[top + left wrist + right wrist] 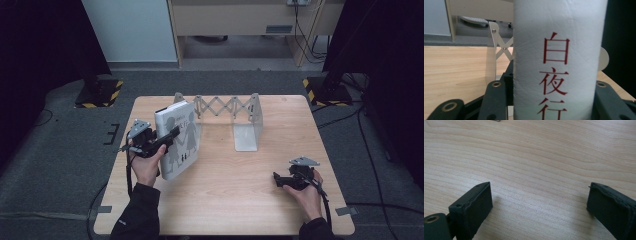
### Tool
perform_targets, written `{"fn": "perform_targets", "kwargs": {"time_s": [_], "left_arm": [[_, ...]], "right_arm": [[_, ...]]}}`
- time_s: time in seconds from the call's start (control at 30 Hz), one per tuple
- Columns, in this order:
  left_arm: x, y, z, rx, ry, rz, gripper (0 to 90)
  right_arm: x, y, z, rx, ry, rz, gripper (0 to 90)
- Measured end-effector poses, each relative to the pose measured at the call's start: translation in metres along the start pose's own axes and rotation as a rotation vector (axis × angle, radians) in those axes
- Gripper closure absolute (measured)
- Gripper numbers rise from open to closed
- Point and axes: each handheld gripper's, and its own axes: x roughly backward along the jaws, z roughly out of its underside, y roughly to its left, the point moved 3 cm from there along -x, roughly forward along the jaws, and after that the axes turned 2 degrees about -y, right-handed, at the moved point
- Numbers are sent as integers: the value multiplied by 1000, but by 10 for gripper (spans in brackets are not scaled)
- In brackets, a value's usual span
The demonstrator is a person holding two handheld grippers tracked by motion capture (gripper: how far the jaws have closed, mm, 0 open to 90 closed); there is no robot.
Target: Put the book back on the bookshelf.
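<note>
White book (176, 137) with dark child figures on the cover, standing upright near the table's (225, 200) left edge, a little toward the far side, tilted slightly. Pinched across the spine by the left gripper (172, 134), jaws pressed on both sides of it; red characters running down the white spine (555, 75) between the black jaws in the left gripper view. Just behind the book, along the far edge, a folding metal book rack (235, 117) with a scissor lattice and an upright end plate, its near plate standing toward the table's middle. Well apart, near the right front corner, the right gripper (278, 180) low over bare wood, jaws spread wide with nothing between them. Dark carpet around the table.
</note>
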Motion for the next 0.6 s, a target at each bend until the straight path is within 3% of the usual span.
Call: {"fn": "perform_targets", "kwargs": {"time_s": [0.27, 0.4, 0.6], "left_arm": [[-23, 9, -3, 4, -12, -66, 526], [-31, 12, -1, 15, -18, -80, 527], [-43, 9, 3, -8, -20, -104, 526]], "right_arm": [[0, 0, 0, -2, 1, 1, 64], [0, 0, 0, -1, 3, -1, 64], [0, 0, 0, -1, 2, 0, 64]]}}
